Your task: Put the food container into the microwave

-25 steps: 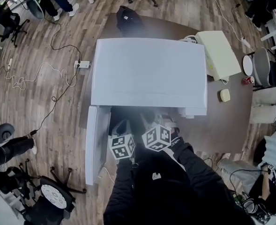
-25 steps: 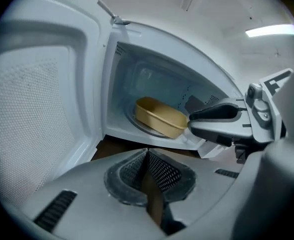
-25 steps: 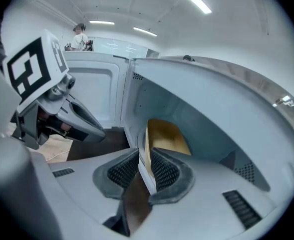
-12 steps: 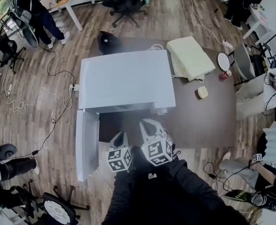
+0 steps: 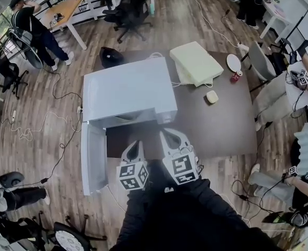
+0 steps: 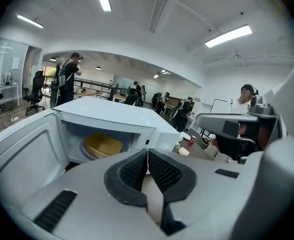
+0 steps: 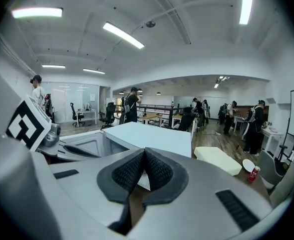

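Observation:
The white microwave (image 5: 127, 93) stands on the brown table (image 5: 221, 124) with its door (image 5: 93, 158) swung open to the left. Inside it, in the left gripper view, a tan food container (image 6: 103, 145) rests on the turntable. The head view hides the container under the microwave's top. My left gripper (image 5: 134, 147) hangs in front of the opening, apart from it, jaws shut and empty (image 6: 147, 156). My right gripper (image 5: 169, 136) is beside it, also shut on nothing (image 7: 145, 154), facing the microwave (image 7: 151, 136).
A pale flat box (image 5: 195, 61), a white plate (image 5: 234, 62), a red can (image 5: 234, 78) and a small cream object (image 5: 212, 97) lie on the table's far right. Cables and a power strip (image 5: 80, 110) run over the floor at left. People and office chairs stand around.
Both grippers have drawn back from the microwave's opening toward me. The head view has pulled away, so the microwave looks smaller and farther.

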`<state>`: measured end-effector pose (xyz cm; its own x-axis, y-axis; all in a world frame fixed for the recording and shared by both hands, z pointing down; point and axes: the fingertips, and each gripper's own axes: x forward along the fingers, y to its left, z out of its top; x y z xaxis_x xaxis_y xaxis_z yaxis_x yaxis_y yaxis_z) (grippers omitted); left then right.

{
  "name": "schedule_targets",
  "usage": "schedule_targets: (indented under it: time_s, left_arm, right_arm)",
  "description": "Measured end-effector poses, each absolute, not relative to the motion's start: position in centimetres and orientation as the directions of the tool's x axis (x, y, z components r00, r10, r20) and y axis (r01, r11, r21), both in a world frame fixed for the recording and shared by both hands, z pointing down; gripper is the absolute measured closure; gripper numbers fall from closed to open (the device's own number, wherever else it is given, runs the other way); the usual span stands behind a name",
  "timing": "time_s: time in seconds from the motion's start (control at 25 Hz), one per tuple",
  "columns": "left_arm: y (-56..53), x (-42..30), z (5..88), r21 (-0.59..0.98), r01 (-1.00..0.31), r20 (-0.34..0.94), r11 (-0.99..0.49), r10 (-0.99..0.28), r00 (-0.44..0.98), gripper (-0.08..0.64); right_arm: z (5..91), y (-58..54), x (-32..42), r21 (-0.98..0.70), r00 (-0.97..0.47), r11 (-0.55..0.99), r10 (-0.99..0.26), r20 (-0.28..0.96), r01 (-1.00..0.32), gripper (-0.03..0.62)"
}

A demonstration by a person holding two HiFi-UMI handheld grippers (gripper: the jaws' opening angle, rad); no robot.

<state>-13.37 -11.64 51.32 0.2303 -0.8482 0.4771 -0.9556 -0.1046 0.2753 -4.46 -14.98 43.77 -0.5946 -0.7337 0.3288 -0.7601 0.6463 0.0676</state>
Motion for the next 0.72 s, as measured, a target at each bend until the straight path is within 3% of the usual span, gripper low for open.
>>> schedule_targets:
  time_s: [0.72]
  left_arm:
    - [-11.4, -10.5, 47.9, 0.231, -0.961, 0.428, -0.155, -0.871, 0.243, 0.526]
  right_arm:
    - [39.8, -13.9, -1.0, 0.057, -0.573, 0.598, -0.787, 0.228, -0.800, 0.571]
